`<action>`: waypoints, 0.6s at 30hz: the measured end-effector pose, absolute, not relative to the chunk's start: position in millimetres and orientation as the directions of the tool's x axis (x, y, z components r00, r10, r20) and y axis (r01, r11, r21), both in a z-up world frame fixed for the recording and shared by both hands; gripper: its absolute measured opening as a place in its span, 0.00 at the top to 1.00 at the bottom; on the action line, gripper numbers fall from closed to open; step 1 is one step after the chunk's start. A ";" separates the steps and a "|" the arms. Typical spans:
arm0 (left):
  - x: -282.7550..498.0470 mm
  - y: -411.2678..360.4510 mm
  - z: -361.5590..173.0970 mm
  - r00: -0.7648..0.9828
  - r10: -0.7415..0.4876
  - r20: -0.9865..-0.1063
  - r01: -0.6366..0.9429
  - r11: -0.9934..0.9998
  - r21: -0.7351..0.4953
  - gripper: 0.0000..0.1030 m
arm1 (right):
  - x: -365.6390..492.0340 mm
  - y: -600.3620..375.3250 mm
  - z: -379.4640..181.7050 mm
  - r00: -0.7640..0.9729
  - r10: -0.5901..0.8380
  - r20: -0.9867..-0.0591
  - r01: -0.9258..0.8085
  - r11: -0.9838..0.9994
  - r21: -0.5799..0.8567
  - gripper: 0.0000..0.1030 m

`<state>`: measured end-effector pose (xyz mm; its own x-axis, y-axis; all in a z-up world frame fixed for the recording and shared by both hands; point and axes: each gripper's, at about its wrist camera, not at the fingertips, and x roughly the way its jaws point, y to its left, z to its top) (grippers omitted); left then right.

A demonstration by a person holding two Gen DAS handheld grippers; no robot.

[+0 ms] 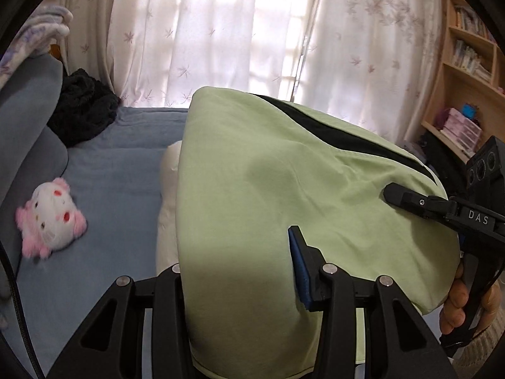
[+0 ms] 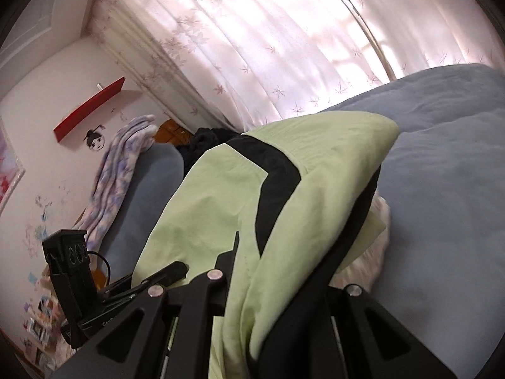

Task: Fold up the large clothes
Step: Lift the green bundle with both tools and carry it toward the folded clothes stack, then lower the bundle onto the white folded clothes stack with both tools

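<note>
A large light-green garment with black panels (image 1: pixel 268 195) is lifted above the blue bed (image 1: pixel 120 170), with a white lining showing at its left edge. My left gripper (image 1: pixel 240 271) is shut on the garment's near fold; the cloth hides the left finger. My right gripper (image 1: pixel 397 195) comes in from the right, shut on the garment's right edge. In the right wrist view the garment (image 2: pixel 221 214) drapes between and over my right gripper's fingers (image 2: pixel 233 252), and the left gripper (image 2: pixel 170 271) shows at the lower left.
A pink-and-white plush toy (image 1: pixel 50 218) lies on the bed at the left. A dark garment (image 1: pixel 82 110) is heaped near grey-blue pillows (image 1: pixel 28 120). A patterned blanket (image 2: pixel 116 170) hangs over them. Curtains (image 1: pixel 221 31) are behind, shelves (image 1: pixel 467 72) at the right.
</note>
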<state>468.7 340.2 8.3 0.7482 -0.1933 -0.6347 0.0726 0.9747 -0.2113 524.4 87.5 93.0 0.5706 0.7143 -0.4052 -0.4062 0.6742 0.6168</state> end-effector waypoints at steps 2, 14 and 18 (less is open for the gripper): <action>498.5 350.5 -11.8 0.734 -0.186 -0.653 0.060 0.976 -0.211 0.60 | 549.9 96.6 73.4 0.557 0.723 -0.409 -0.389 0.662 0.640 0.90; 536.0 404.4 -128.6 0.706 -0.123 -0.697 -0.140 0.941 -0.309 0.21 | 600.8 120.6 -44.8 0.481 0.720 -0.501 -0.282 0.668 0.689 0.73; 536.7 395.9 -114.7 0.715 -0.038 -0.698 -0.159 0.963 -0.216 0.23 | 593.9 125.2 -20.2 0.501 0.625 -0.599 -0.299 0.775 0.557 0.61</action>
